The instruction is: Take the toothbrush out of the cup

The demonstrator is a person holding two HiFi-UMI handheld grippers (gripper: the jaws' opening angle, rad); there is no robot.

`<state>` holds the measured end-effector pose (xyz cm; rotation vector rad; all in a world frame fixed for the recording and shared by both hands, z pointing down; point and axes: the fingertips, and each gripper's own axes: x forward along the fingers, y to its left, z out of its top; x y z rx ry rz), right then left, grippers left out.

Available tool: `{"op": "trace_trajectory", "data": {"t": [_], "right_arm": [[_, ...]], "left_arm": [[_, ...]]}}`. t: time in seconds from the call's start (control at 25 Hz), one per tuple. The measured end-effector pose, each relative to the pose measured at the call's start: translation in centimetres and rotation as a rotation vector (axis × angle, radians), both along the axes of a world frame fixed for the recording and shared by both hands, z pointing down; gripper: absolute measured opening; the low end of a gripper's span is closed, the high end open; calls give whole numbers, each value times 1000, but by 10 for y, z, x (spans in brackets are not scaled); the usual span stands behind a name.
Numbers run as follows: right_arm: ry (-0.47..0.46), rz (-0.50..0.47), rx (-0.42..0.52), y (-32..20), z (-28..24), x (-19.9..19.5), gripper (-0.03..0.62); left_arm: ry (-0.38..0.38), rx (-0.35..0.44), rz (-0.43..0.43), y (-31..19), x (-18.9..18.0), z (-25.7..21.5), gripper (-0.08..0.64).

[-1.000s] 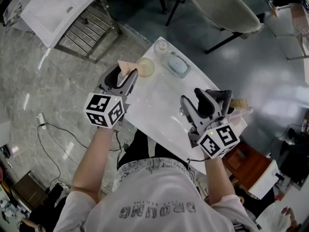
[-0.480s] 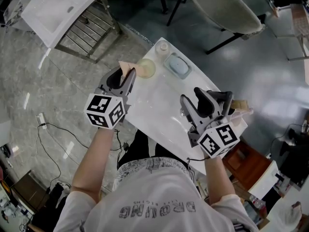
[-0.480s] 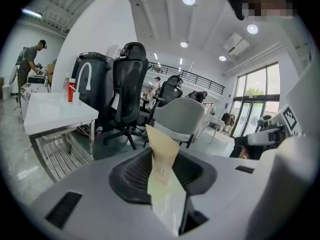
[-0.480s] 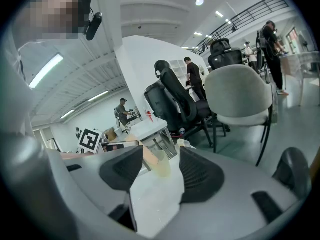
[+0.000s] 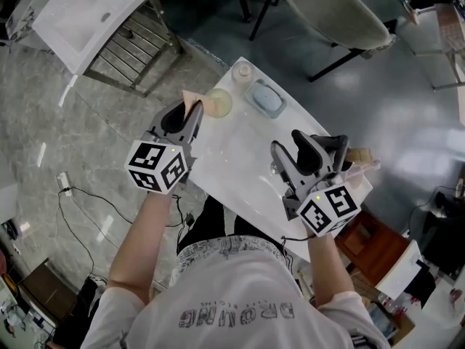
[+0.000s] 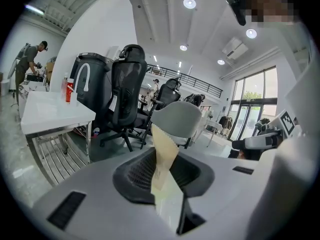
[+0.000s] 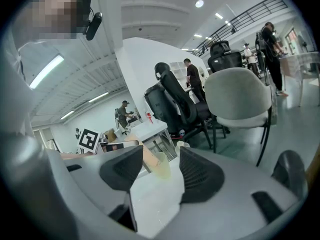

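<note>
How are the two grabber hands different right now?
The left gripper has just been closing its jaws and pinches a beige packet; the right gripper holds its jaws apart, empty. The left gripper is at the edge of the table, near the cup; the right gripper is over the other end. Both are grey with two jaws.

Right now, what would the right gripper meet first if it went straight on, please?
Probably the yellowish cup, seen straight ahead of the right gripper across the table; depth is unclear.
</note>
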<state>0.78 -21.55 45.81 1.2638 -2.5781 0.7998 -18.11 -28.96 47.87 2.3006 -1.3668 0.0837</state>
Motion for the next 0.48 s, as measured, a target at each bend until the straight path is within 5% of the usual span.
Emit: {"op": "trace_trajectory", "data": {"t": [0.48], "right_arm": [[-4, 17, 20, 4, -15, 3, 241]], "left_arm": [[-14, 35, 2, 1, -1, -20, 70]]}}
